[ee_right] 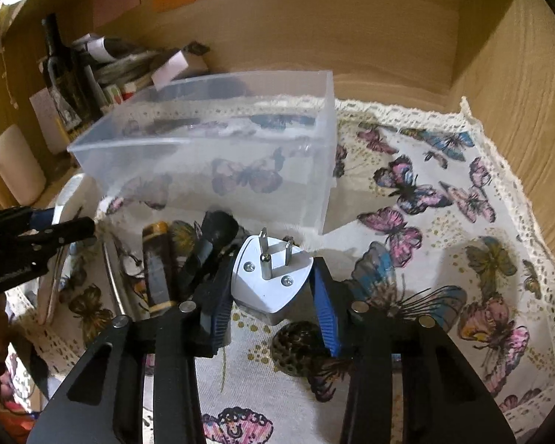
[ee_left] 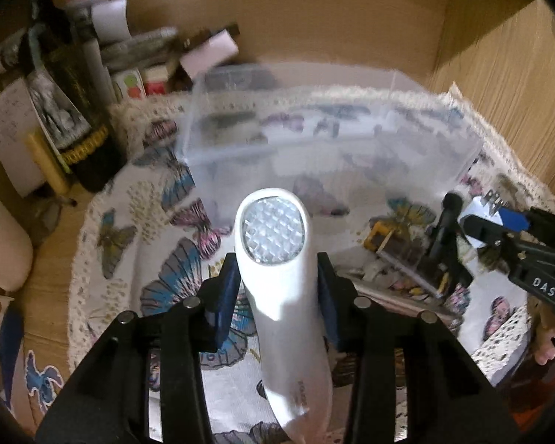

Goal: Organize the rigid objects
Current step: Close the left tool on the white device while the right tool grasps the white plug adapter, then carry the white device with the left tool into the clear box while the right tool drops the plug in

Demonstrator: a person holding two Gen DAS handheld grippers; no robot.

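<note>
Pinching jaws: left gripper (ee_left: 277,288) holds flashlight (ee_left: 277,259), right gripper (ee_right: 273,288) plug adapter (ee_right: 272,277); bin (ee_left: 329,137) blurred.

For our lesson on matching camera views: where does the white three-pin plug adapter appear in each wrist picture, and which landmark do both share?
Left wrist view: the white three-pin plug adapter sits at the right edge, held in the right gripper.
Right wrist view: it is low centre, pins up, between the blue pads.
Shared landmark: the clear plastic storage box on the butterfly cloth.
</note>
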